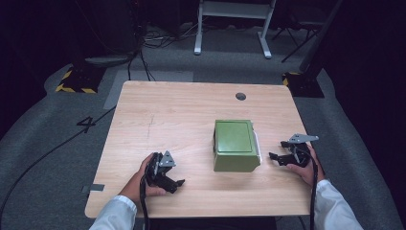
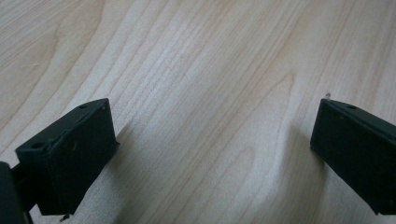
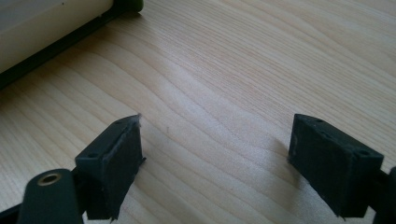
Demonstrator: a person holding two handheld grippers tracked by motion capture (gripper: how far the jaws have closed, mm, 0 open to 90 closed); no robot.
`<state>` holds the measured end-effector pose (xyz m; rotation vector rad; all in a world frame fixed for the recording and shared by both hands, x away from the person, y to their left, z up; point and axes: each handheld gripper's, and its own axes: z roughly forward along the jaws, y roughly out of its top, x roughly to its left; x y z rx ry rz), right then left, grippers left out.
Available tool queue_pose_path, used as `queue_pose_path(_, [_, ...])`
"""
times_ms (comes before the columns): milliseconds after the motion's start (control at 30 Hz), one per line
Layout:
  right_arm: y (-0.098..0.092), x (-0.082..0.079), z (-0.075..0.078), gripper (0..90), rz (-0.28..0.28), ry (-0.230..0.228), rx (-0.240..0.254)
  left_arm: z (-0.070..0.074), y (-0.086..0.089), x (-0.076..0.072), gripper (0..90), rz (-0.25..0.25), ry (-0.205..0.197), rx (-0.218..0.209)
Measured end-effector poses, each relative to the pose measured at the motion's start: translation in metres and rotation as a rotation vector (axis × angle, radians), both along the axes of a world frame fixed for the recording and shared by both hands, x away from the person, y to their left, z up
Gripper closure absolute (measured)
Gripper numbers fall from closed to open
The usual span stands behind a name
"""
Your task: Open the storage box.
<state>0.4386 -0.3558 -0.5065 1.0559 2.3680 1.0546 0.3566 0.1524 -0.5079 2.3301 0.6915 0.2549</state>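
Light wooden surface (image 1: 158, 115), rectangular, with a small round dark grommet (image 1: 241, 96) near its far edge, right of centre.

Green box-shaped container with a flat lid (image 1: 234, 143) sits right of centre, closer to the near edge than the far one. A pale strip runs along its right side. In the right gripper view the container's pale side with a dark lower rim (image 3: 46, 32) fills the upper left corner.

Left gripper (image 1: 177, 183), black with a grey three-cornered plate on top, rests near the near edge, left of centre, held by the person's left hand (image 1: 139, 182) in a white sleeve. It points toward the right edge. In the left gripper view its fingers (image 2: 70, 154) stand wide apart over bare wood, nothing between them.

Right gripper (image 1: 273, 156), held by the right hand (image 1: 304, 167), lies close to the right edge, pointing toward the container's right side; just beside it, a small gap of wood between. In the right gripper view its fingers (image 3: 112, 163) are spread wide, nothing between them.

Both grippers low over the surface; container untouched.
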Motion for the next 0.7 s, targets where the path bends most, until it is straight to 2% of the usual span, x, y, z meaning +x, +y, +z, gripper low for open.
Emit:
queue_pose_path(467, [0.001, 0.000, 0.000, 17.3, -0.007, 0.001, -0.004, 0.000, 0.001, -0.001, 0.4, 0.012, 0.000, -0.002])
queue_pose_path(600, [0.001, -0.001, 0.004, 20.6, -0.022, 0.031, -0.021, 0.000, 0.001, -0.002, 0.4, 0.016, 0.000, 0.000])
queue_pose_path(633, [0.001, -0.002, 0.006, 23.3, -0.018, 0.034, -0.020, 0.000, 0.001, -0.002, 0.4, 0.017, 0.000, 0.001])
queue_pose_path(700, [0.003, -0.004, 0.012, 23.3, -0.012, 0.025, 0.008, 0.000, 0.001, -0.002, 0.4, 0.016, 0.000, 0.000])
